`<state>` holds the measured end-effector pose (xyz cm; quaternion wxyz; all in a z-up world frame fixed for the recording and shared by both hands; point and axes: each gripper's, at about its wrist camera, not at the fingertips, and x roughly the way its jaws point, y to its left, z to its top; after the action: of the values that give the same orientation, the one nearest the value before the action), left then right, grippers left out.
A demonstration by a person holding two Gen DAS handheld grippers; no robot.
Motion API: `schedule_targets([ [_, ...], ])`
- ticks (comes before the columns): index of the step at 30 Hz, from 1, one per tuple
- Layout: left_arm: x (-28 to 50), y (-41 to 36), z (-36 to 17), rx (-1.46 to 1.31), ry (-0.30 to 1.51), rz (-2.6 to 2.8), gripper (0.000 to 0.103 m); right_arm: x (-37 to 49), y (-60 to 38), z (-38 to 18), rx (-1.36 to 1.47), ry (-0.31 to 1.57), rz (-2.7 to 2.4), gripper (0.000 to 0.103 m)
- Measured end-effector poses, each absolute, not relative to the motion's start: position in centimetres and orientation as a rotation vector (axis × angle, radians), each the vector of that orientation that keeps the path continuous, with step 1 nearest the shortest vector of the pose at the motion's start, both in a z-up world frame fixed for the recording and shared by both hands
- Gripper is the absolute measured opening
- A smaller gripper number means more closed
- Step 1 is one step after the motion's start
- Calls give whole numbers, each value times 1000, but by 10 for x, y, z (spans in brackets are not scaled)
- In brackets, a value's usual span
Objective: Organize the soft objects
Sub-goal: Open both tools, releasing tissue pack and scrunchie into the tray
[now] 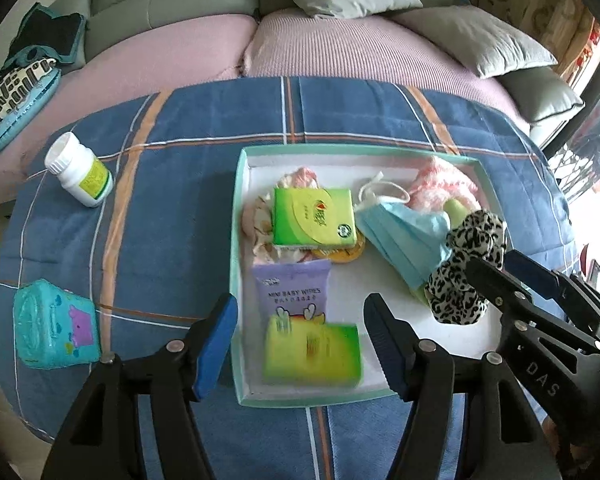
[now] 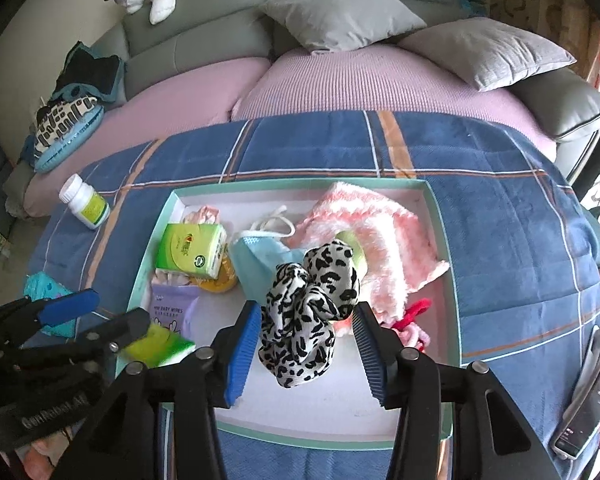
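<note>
In the left wrist view, the left gripper (image 1: 300,344) stood open over the shallow mint-rimmed white tray (image 1: 236,240), with nothing held; two green tissue packs (image 1: 314,218) lay inside.

In the right wrist view, the right gripper (image 2: 306,350) stood parted around one leopard-print fabric scrunchie (image 2: 308,304) in the tray; its pads did not press it.

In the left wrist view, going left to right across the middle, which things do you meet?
Teal pouch → white pill bottle → green tissue pack → blue face mask → leopard-print scrunchie.
</note>
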<state>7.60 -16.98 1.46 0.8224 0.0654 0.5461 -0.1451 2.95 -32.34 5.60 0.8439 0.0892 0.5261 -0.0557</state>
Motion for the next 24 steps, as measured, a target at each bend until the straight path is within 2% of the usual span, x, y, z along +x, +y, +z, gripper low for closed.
schedule_targets([
  [7,79,-161,20,116,1143,-280,67,25,-331,67,213,1074,-130,53],
  [9,79,-159,18,119,1144,-271,74,24,-334,67,221,1071,-139,67],
  [13,81,-158,14,128,1139,-254,75,23,-339,65,233,1073,-148,69],
  [16,82,-156,11,131,1133,-238,89,25,-340,59,225,1094,-164,73],
  [24,89,-142,1,99,1135,-190,90,28,-340,49,208,1122,-175,92],
])
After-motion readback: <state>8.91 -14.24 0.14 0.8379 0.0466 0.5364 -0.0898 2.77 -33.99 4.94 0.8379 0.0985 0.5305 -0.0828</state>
